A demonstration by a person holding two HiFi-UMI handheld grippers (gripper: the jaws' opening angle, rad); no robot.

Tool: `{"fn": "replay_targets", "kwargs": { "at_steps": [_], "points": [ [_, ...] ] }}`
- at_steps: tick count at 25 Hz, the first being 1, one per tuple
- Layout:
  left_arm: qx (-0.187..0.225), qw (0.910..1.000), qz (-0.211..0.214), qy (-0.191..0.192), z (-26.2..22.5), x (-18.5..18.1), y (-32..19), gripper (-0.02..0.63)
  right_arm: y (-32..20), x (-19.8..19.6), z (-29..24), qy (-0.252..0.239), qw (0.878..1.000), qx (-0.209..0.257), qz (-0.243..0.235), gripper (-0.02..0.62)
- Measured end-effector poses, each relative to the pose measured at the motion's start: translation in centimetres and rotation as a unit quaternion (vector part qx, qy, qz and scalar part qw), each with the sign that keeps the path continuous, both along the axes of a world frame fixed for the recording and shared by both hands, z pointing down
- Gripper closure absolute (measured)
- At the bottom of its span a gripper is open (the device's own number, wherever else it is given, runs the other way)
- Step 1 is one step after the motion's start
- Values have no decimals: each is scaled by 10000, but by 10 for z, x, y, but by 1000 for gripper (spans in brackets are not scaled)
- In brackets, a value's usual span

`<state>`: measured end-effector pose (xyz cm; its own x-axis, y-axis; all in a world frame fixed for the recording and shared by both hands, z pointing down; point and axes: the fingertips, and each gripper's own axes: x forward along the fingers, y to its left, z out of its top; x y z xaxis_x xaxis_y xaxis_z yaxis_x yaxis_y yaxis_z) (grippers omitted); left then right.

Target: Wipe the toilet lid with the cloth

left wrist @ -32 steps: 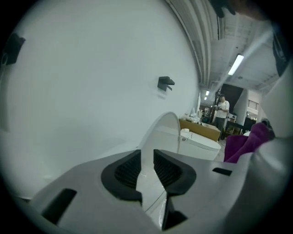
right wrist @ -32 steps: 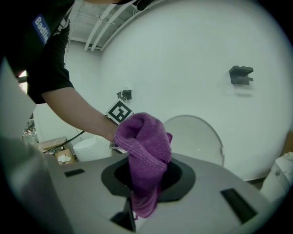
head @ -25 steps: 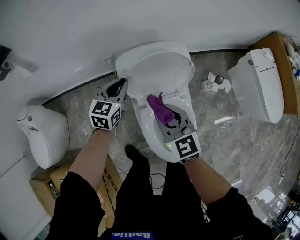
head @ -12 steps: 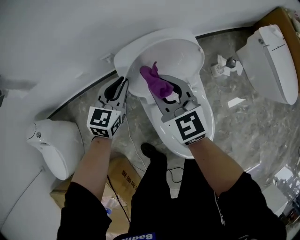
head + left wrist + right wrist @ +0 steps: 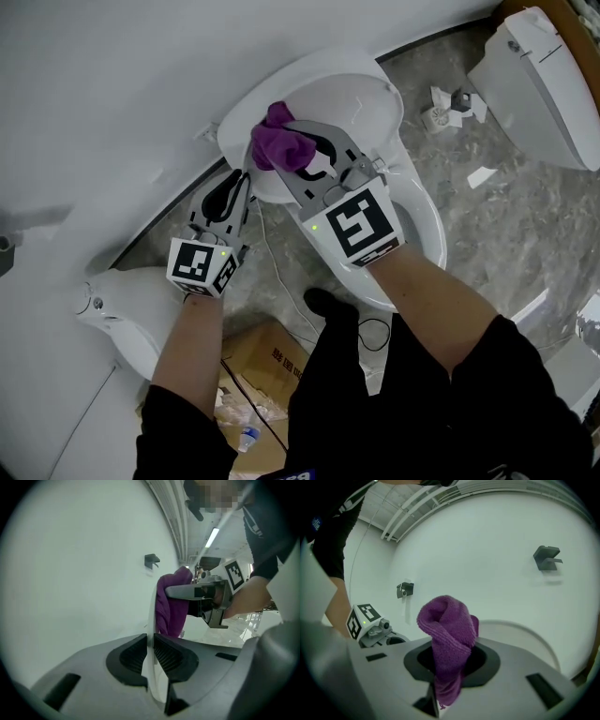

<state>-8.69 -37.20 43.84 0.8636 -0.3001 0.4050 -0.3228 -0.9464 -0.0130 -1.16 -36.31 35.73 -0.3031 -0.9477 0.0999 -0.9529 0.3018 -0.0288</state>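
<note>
Down at the person's feet, a cardboard box (image 5: 267, 361) sits on the grey marbled floor (image 5: 487, 225), just beside a black shoe (image 5: 323, 302). Moving up, the left gripper (image 5: 234, 185) has its jaws nipped tight onto the thin edge of the raised toilet lid (image 5: 352, 103). Look along it and the white rim runs straight between the ribbed pads (image 5: 133, 656). Across from it, the right gripper (image 5: 298, 155) is clamped on the purple cloth (image 5: 277, 142), a bunched wad standing up out of the closed jaws with its tail hanging below. That wad sits at the lid's upper left, against its inner face. It looks flat on the plastic, though from this angle I can't swear how firmly it bears. Beyond the lid, the white wall (image 5: 112, 84) carries a small grey bracket (image 5: 547, 557). Off to the sides, a second toilet (image 5: 112, 309) stands at the lower left and a third toilet (image 5: 539, 75) at the far right.
</note>
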Motion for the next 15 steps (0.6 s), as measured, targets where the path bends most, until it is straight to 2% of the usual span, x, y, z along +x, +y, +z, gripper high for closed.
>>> {"fn": "replay_targets", "kwargs": {
  "at_steps": [6,12,15],
  "points": [
    [-56,9999,-163,8,4,0,-4,560,-7,12,4,220,9997,92,-94,514],
    [-31,9990,-447,29,5,0,-6,559,-2,84,15,252,9987,48,440,514],
    [-28,9989,-462,39,5,-1,-8,560,3,108,20,321,9971,10,685,514]
  ]
}}
